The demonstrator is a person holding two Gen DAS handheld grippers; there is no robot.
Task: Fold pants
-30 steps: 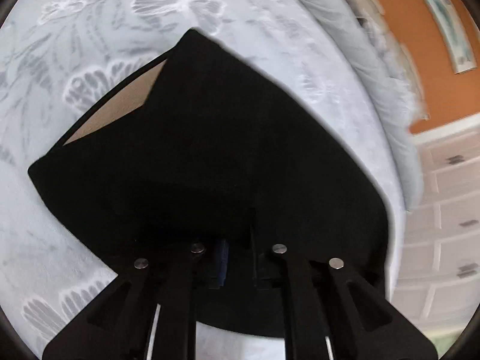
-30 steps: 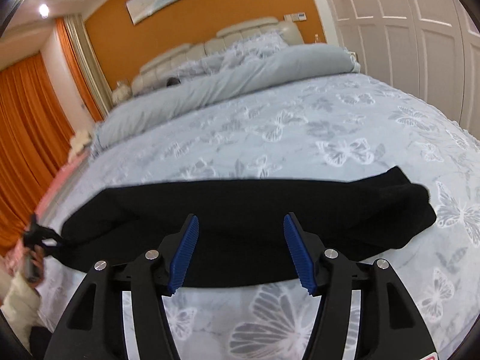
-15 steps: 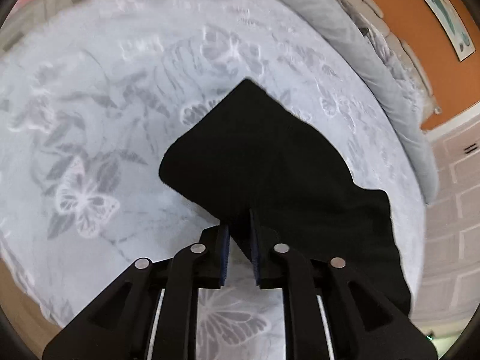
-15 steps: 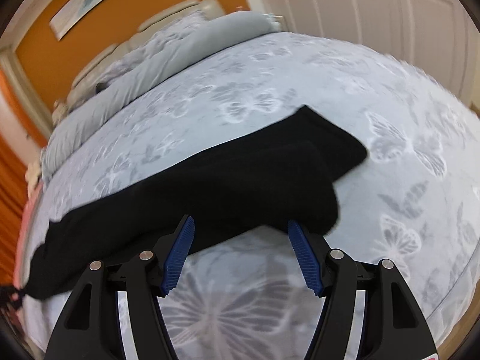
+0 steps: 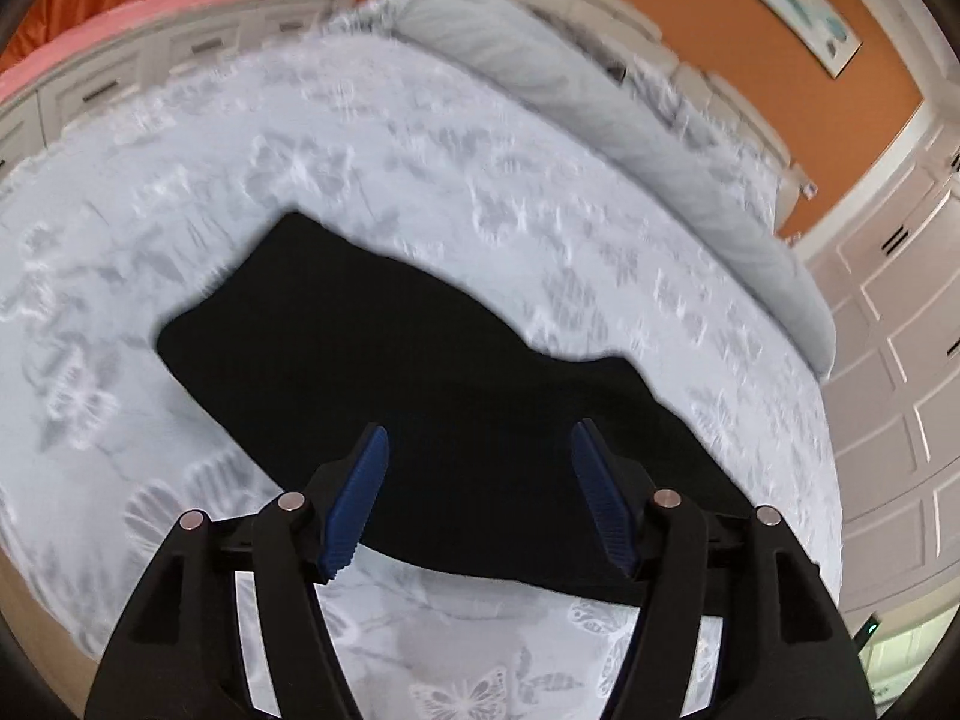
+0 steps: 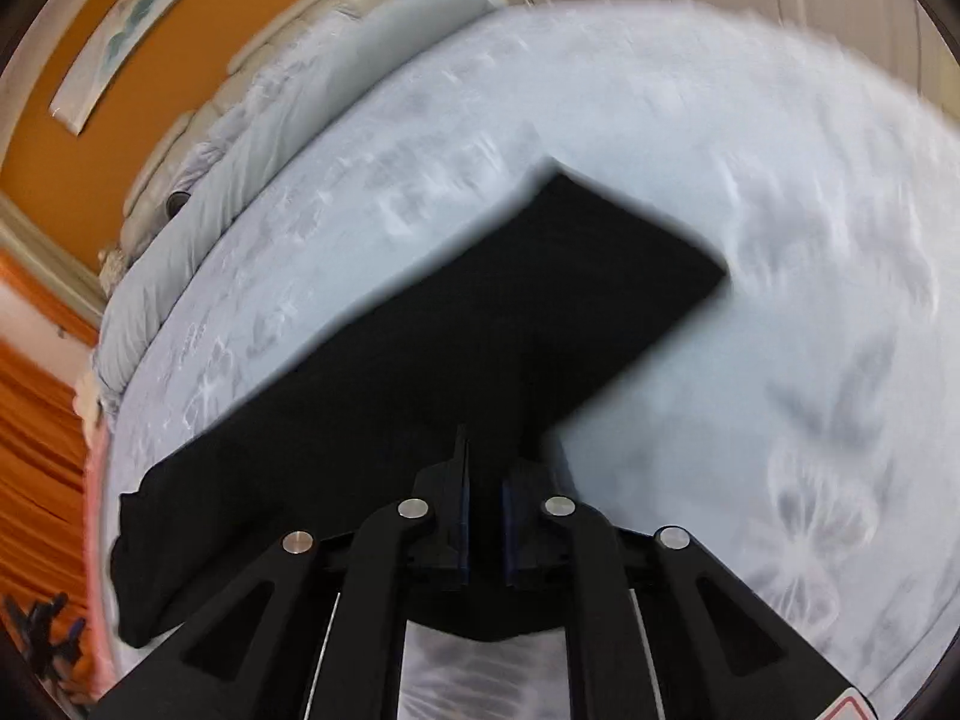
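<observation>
The black pants (image 5: 420,372) lie folded lengthwise on the pale butterfly-print bedspread (image 5: 360,168). My left gripper (image 5: 477,492) is open and empty, its blue pads (image 5: 360,492) spread just above the near edge of the pants. In the right wrist view the pants (image 6: 480,324) run as a long dark strip from lower left to upper right. My right gripper (image 6: 483,516) is shut on the near edge of the pants, and the cloth hides its fingertips.
A rolled grey duvet (image 5: 600,96) and pillows lie along the headboard below an orange wall (image 5: 750,30). White wardrobe doors (image 5: 888,360) stand at the right. Orange curtains (image 6: 36,450) hang at the left of the right wrist view.
My left gripper has let go of the pants and opened wide. My right gripper, open a moment ago, has closed on the near edge of the pants.
</observation>
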